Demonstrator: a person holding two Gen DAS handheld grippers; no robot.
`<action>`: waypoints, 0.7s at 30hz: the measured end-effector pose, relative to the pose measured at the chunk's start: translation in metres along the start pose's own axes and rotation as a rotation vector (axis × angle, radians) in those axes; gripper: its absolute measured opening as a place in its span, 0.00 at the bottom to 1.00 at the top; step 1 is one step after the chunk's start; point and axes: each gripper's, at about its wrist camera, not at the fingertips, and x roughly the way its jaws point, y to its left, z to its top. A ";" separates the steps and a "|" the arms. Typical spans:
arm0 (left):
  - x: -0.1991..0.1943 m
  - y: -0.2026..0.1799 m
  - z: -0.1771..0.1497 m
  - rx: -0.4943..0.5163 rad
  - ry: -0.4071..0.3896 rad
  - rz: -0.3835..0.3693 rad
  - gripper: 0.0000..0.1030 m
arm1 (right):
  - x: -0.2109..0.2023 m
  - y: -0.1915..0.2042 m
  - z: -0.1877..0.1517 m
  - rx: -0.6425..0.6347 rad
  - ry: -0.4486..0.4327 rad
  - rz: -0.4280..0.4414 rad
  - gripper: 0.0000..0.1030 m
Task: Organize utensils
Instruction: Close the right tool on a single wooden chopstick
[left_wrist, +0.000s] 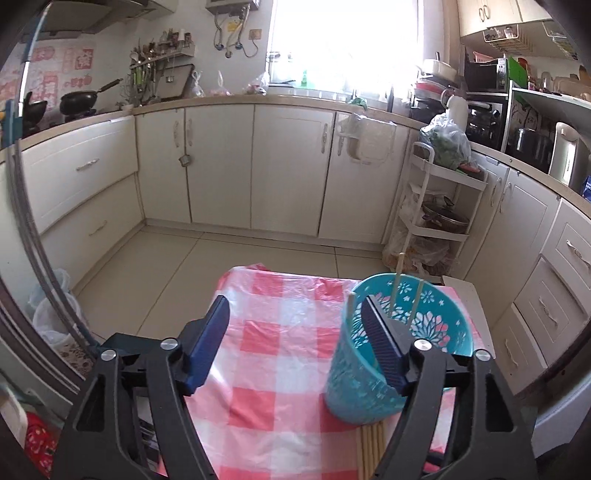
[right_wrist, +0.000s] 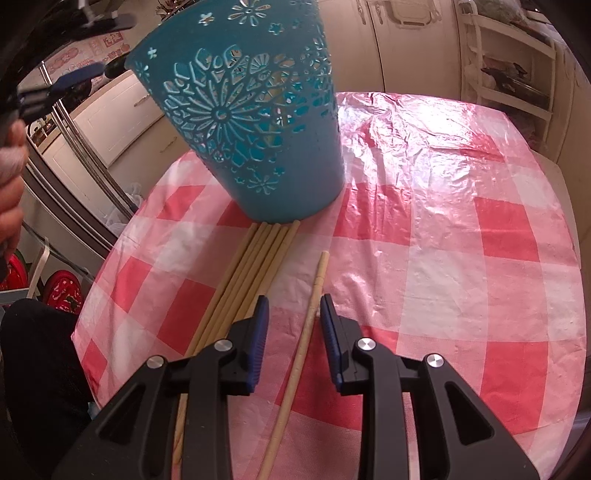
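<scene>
A teal cut-out plastic basket (left_wrist: 373, 373) (right_wrist: 258, 122) stands on the red-and-white checked tablecloth (left_wrist: 280, 350) (right_wrist: 443, 240), with three chopsticks (left_wrist: 397, 288) upright inside it. My left gripper (left_wrist: 295, 321) is open above the table, its right finger over the basket's rim. Several wooden chopsticks (right_wrist: 243, 280) lie side by side in front of the basket. One single chopstick (right_wrist: 310, 325) lies apart to their right. My right gripper (right_wrist: 291, 314) is open, low over the cloth, with this single chopstick between its fingers, not clamped.
Cream kitchen cabinets (left_wrist: 221, 166) run along the walls. A white rolling shelf cart (left_wrist: 439, 206) stands behind the table's far right. White bags (left_wrist: 51, 314) sit on the floor at left. The table's far edge (left_wrist: 295, 273) drops to a tiled floor.
</scene>
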 end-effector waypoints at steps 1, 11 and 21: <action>-0.008 0.006 -0.007 0.003 -0.009 0.018 0.76 | 0.000 0.004 -0.001 -0.019 -0.002 -0.018 0.28; -0.013 0.052 -0.048 -0.069 0.060 0.069 0.80 | 0.004 0.014 -0.001 -0.082 0.015 -0.132 0.16; -0.015 0.048 -0.045 -0.047 0.049 0.081 0.82 | -0.002 0.007 -0.005 -0.013 0.021 -0.110 0.06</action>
